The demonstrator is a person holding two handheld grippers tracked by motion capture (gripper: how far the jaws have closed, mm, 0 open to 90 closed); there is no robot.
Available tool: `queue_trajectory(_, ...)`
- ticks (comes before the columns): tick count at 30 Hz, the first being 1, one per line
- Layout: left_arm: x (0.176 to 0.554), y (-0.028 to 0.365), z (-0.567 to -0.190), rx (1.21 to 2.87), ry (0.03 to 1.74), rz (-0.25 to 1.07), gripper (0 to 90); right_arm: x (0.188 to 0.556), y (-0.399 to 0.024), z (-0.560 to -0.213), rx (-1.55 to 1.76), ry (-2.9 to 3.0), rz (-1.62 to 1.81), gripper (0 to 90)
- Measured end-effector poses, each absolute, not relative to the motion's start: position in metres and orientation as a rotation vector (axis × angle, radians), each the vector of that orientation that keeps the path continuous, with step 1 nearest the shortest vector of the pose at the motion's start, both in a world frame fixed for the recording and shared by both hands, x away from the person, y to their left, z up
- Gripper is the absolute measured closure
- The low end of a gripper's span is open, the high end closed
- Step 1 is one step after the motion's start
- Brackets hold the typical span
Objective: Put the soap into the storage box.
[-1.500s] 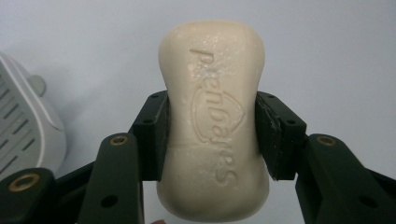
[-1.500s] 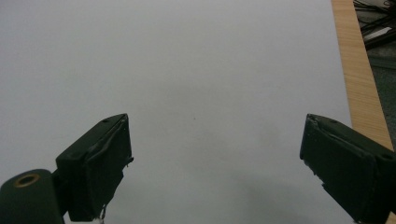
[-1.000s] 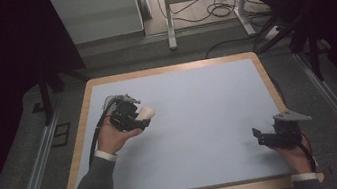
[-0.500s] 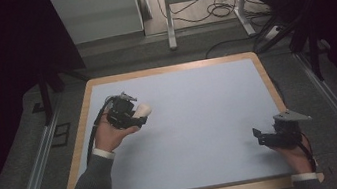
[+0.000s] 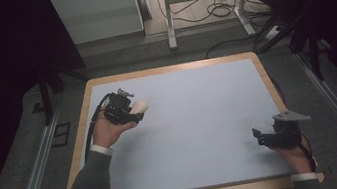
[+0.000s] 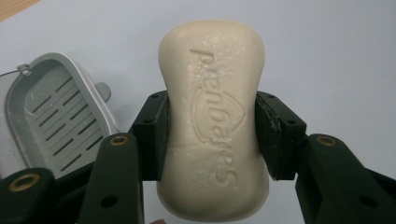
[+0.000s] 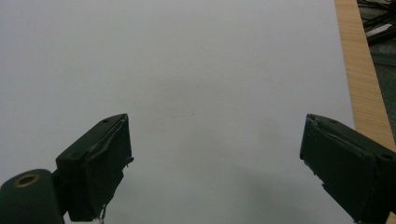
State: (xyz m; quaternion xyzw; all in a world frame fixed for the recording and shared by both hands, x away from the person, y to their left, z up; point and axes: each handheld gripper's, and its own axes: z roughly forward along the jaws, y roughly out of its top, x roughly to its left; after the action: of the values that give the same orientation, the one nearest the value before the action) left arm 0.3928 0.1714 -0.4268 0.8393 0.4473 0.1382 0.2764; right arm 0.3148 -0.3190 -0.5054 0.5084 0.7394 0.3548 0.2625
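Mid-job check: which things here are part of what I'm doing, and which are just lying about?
In the job:
- bar of soap, clamped in the left gripper
- grey soap dish, empty, beside it
- right gripper, open and holding nothing

Lying about:
- cables on the floor beyond the table
- metal frame legs behind it

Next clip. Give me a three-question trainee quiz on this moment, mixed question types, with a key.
1. True or false: the left gripper is shut on a bar of soap.
2. Multiple choice: the grey soap dish in the left gripper view is A) lying beside the soap, nothing in it, B) holding the soap, C) clamped in the right gripper.
3. Fill in: the right gripper has its jaws ____ over the bare table.

Key: 1 true; 2 A; 3 open.
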Motion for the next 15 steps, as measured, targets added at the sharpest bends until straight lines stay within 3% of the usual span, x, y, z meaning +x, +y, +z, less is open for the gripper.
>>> queue_trajectory(15,0.407,0.178,-0.425,2.249,1.243,0.38,49.5,0.315,-0.32,-0.506,1.378,2.0,0.958,8.6)
